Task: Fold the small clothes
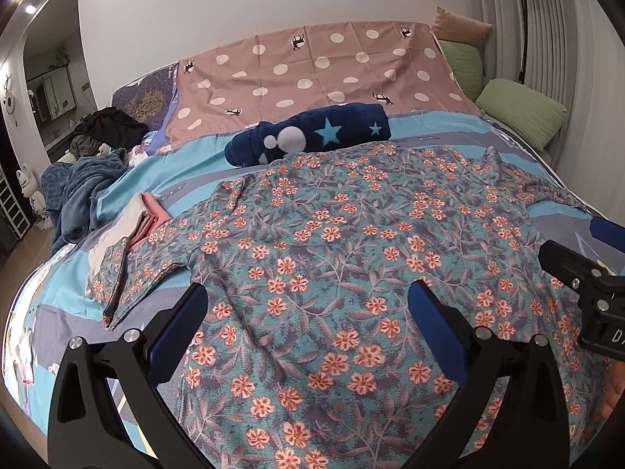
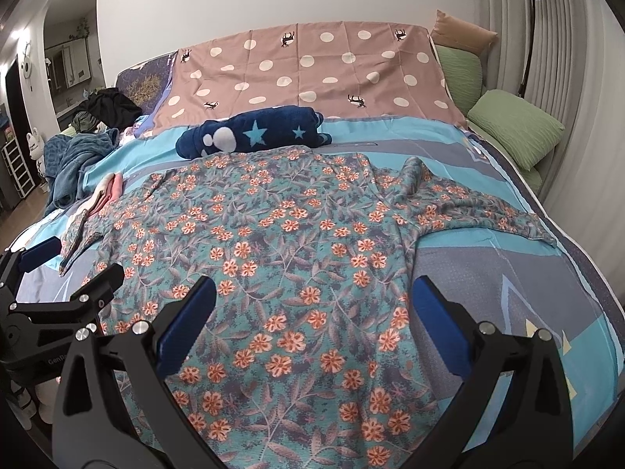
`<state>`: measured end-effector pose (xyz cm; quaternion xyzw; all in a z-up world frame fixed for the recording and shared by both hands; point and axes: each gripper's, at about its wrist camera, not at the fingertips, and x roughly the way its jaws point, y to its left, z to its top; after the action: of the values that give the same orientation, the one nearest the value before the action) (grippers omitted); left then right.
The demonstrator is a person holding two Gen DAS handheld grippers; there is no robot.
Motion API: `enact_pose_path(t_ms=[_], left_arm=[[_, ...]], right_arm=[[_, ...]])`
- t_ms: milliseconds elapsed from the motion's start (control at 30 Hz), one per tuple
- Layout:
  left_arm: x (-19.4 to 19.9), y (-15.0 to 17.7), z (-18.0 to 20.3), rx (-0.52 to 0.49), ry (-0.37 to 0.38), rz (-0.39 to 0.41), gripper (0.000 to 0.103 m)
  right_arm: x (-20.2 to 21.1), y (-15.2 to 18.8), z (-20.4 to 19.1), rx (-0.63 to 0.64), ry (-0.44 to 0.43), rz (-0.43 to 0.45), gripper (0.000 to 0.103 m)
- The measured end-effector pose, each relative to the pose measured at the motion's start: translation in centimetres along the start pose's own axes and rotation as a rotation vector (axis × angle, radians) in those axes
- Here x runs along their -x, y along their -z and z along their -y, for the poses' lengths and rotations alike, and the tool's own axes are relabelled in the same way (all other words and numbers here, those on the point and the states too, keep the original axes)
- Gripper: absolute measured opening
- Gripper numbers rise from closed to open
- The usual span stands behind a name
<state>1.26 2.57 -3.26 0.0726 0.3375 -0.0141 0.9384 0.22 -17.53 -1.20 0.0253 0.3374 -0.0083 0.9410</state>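
Left wrist view has the floral top [image 1: 351, 258] spread flat on the bed's blue cover [image 1: 187, 168], sleeves out to both sides. Left gripper [image 1: 308, 301] hangs just above it, jaws spread wide, holding nothing. Same deal for the right gripper [image 2: 314, 293], wide open over the top's right half. Behind it lies a navy star blanket roll [image 1: 312, 133], then a polka-dot sheet [image 1: 312, 66], with green pillows [image 1: 519, 113] at far right.
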Motion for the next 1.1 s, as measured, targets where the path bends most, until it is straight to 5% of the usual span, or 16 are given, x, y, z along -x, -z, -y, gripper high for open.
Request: enact_pose_path(t_ms=[967, 1100], left_arm=[[-2.1, 0.2, -3.7, 0.086, -0.021, -0.03, 0.102], [-2.7, -0.3, -6.8, 0.142, -0.045, 0.008, 0.102]], right_arm=[[-3.0, 0.2, -1.7, 0.034, 0.021, -0.092, 0.101], [-3.3, 0.1, -1.7, 0.035, 0.028, -0.1, 0.101]])
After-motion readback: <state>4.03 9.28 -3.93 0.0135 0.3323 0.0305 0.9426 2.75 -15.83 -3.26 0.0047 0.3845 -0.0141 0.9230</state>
